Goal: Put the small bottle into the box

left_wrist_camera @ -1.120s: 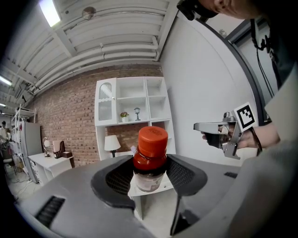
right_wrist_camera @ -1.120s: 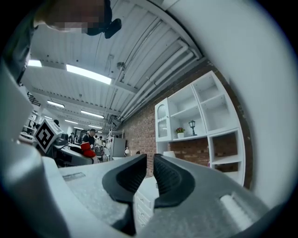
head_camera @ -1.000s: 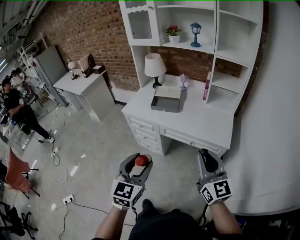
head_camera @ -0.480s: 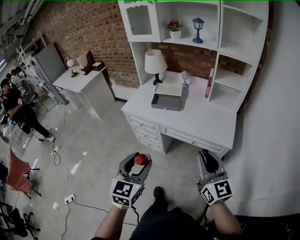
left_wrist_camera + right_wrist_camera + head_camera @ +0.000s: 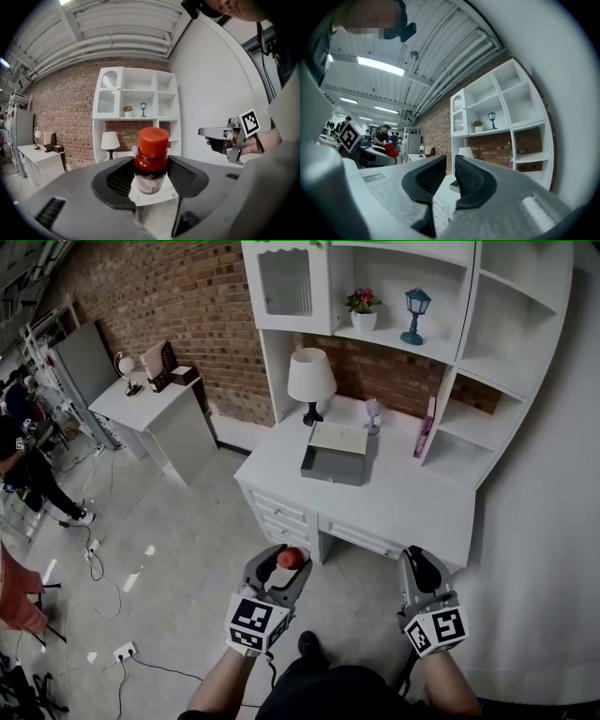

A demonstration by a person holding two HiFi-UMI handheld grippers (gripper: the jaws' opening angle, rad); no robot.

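A small brown bottle point(image 5: 292, 558) with a red cap stands upright between the jaws of my left gripper point(image 5: 284, 566), which is shut on it. The left gripper view shows the bottle point(image 5: 151, 157) close up, pinched at its shoulder in the left gripper point(image 5: 151, 174). My right gripper point(image 5: 418, 565) hangs beside it at the same height, shut and holding nothing point(image 5: 451, 176). The grey box point(image 5: 334, 467) lies open-topped on the white desk point(image 5: 403, 498), well ahead of both grippers, which are over the floor in front of the desk.
On the desk stand a white lamp point(image 5: 311, 377), a small vase point(image 5: 373, 410) and a pink item point(image 5: 424, 437). A white hutch point(image 5: 450, 343) rises behind. A side table point(image 5: 150, 399) is at the left, a person point(image 5: 19, 451) further left, and cables point(image 5: 122, 650) on the floor.
The view has shifted nearer to the desk, and a foot has stepped forward. Both grippers keep their pose; the bottle stays held in the left one.
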